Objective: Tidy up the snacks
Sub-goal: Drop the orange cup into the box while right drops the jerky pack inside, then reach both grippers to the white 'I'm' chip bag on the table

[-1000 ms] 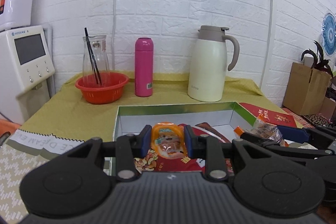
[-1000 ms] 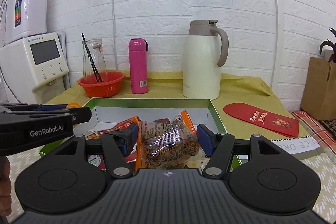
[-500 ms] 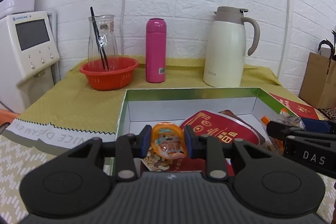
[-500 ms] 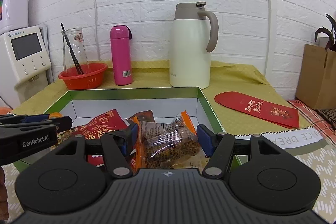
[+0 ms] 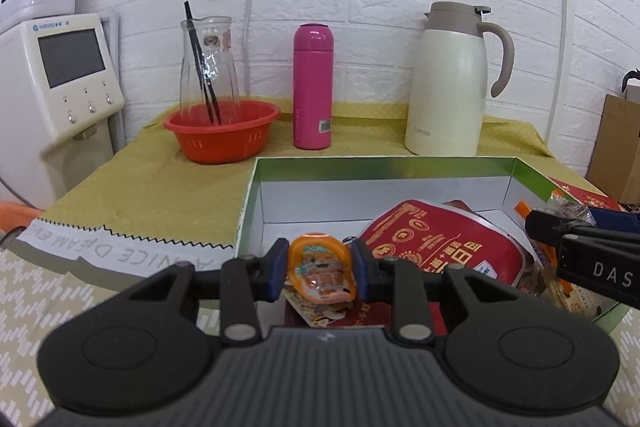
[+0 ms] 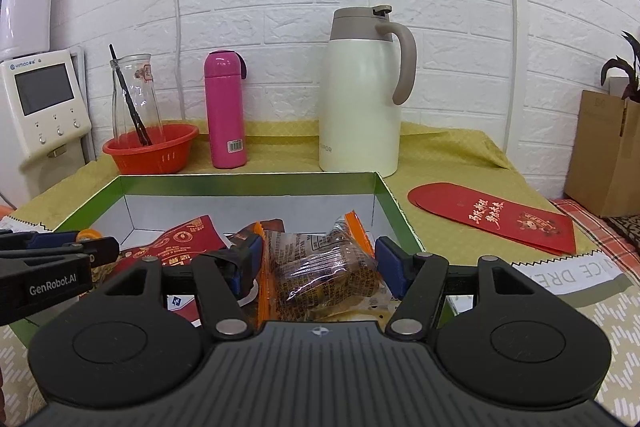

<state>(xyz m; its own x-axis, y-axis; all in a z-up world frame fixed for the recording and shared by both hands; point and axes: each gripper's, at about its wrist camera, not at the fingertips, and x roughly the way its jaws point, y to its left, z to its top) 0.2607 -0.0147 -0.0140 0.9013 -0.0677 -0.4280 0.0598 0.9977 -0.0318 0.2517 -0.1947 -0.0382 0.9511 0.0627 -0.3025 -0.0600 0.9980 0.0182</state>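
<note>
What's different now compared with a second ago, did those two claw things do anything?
Both moved forward over the green-rimmed cardboard box; the pitcher and flask behind loom larger. The left gripper still clamps the small orange jelly cup, and the right gripper still clamps the clear packet of brown snacks. Nothing was released; the red snack bag lies unmoved.

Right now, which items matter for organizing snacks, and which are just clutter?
Job:
left gripper shut on orange jelly cup
right gripper shut on clear brown snack pack
green box
red snack bag

Clutter:
cream thermos jug
pink bottle
red basket
glass carafe
red envelope
</note>
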